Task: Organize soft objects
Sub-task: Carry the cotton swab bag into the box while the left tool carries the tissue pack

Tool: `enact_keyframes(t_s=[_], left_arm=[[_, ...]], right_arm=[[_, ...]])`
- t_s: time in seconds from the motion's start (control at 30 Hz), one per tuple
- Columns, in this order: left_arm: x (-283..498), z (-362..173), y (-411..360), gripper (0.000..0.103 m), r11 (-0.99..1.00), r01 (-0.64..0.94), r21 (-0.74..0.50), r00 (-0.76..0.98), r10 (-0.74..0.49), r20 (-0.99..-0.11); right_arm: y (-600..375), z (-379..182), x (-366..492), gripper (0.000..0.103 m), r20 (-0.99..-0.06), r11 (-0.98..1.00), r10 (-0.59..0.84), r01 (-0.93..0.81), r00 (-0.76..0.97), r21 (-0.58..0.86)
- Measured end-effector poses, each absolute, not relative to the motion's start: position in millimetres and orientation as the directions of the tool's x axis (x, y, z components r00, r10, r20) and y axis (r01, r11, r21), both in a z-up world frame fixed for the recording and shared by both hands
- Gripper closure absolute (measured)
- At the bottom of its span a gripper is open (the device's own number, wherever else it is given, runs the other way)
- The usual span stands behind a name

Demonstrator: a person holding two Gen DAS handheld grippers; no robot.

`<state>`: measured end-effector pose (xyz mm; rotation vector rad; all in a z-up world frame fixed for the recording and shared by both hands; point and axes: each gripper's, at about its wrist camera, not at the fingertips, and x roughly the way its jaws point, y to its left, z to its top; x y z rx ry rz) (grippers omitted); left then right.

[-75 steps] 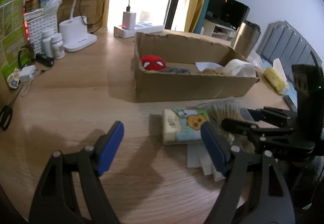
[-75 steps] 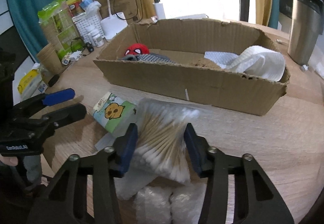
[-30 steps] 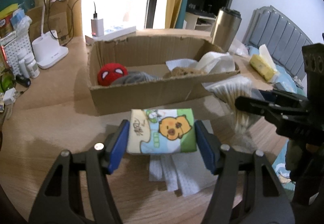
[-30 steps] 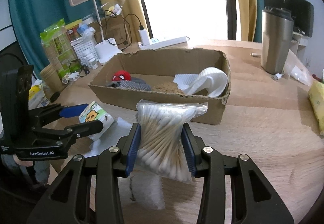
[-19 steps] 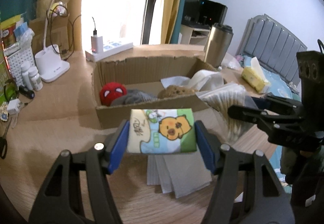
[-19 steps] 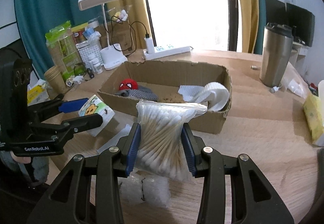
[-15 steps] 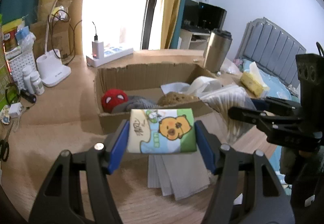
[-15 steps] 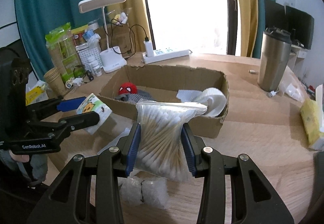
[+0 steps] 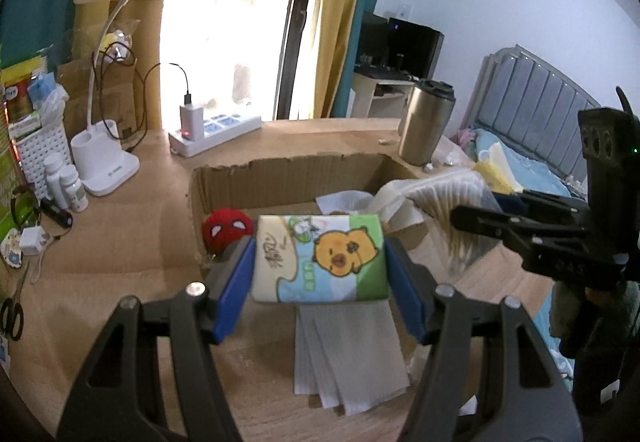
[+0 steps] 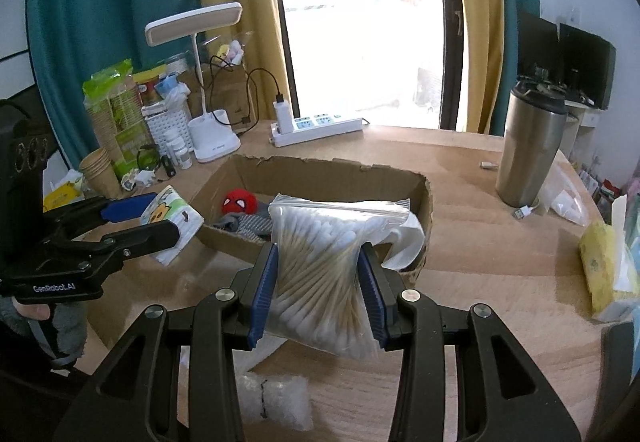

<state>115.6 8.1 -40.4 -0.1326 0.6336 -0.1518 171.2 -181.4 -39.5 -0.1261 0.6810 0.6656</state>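
Observation:
My left gripper is shut on a tissue pack with a yellow cartoon animal, held in the air just before the near wall of the cardboard box. The pack also shows in the right wrist view. My right gripper is shut on a clear bag of cotton swabs, held above the box's near right corner. The swab bag shows in the left wrist view. In the box lie a red spider-face plush ball, a grey cloth and white paper towel.
Loose white tissues lie on the wooden table in front of the box. A bubble-wrap bundle lies below the right gripper. A steel tumbler, power strip, desk lamp, pill bottles and a yellow tissue pack stand around.
Both grippers have risen and moved toward the box, carrying the tissue pack and the swab bag. 2.5 s ago the left gripper was open and the pack lay on the table.

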Motion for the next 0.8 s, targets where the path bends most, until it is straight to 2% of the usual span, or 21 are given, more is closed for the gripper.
enact_keyframes(t_s=[0.8], left_arm=[[161.6, -40.4, 3.9, 0.037, 0.98, 0.113, -0.163, 0.788, -0.188, -0.586]], right_arm=[[-190.1, -43.8, 223.2, 0.06, -0.615, 0.805, 0.518, -0.582, 0.595, 0.115]])
